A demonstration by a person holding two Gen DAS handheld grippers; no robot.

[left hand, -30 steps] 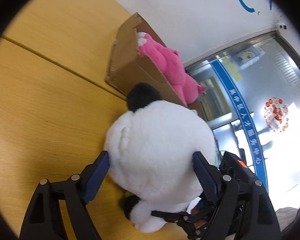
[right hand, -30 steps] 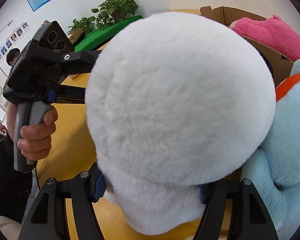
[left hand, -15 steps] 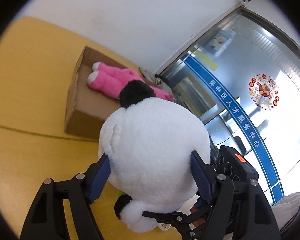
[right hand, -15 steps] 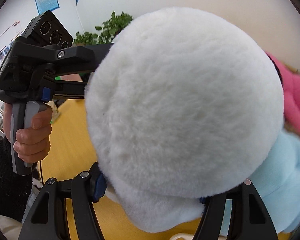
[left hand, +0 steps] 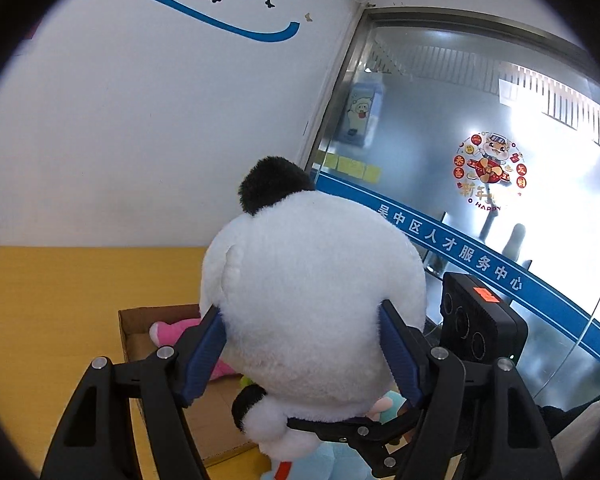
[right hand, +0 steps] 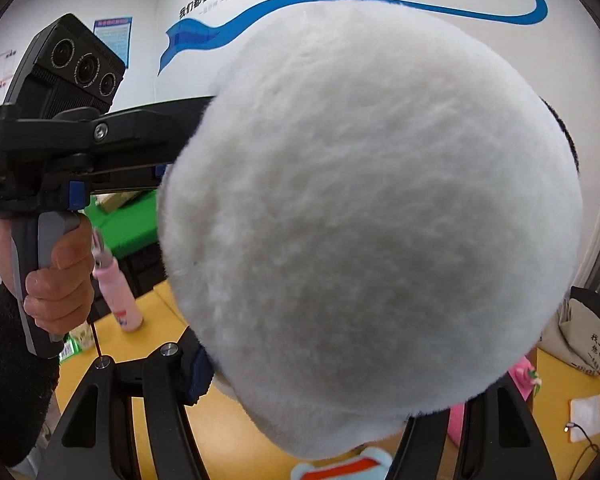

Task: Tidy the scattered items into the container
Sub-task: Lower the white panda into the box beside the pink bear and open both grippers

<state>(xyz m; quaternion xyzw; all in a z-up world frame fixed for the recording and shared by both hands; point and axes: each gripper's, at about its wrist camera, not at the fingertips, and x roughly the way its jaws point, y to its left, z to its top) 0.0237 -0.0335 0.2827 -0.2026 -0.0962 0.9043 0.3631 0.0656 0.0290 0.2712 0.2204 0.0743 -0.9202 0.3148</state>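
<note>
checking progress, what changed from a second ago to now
The panda plush has been lifted off the table and now hangs over the cardboard box. The left gripper has just been closing, its pads pressing on the plush. Unchanged: the right gripper stays clamped on it, and the pink plush lies in the box.

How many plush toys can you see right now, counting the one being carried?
3. The white panda plush is clamped by both the left gripper and the right gripper. The pink plush lies in the cardboard box. A light blue plush sits below the panda. Others may be hidden.
</note>
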